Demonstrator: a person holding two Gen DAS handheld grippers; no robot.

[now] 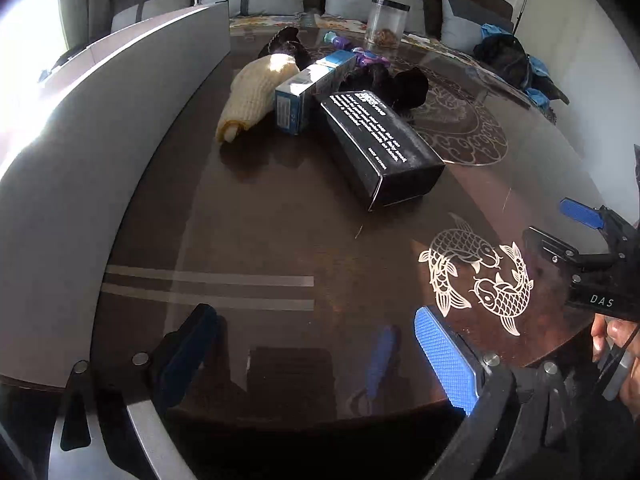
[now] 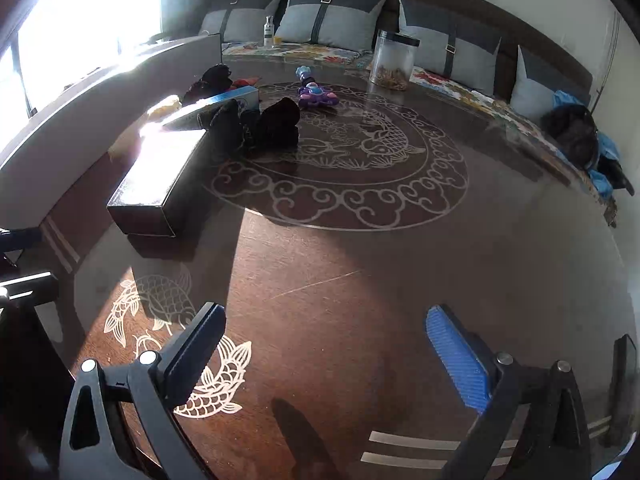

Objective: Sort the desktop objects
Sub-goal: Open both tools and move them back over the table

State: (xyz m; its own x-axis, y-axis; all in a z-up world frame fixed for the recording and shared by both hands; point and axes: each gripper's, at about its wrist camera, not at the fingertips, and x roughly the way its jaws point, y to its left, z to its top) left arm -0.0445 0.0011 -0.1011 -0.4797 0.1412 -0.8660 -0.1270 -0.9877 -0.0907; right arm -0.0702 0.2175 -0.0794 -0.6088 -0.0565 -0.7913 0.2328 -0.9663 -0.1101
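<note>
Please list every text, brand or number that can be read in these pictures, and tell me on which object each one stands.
"DAS": on the black body of the right hand-held gripper, at the right edge of the left wrist view.
"MADE IN CHINA": on the black box, small, only just readable.
Other white lines on the black box: too small to read.
Blue and white box: print blurred, unreadable.

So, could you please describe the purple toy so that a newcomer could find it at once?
Start at the big round fish medallion inlaid in the dark table. On its far rim, left of the clear jar, lies the purple toy. It is the only brightly coloured plastic thing there; the nearby gloves are black.
</note>
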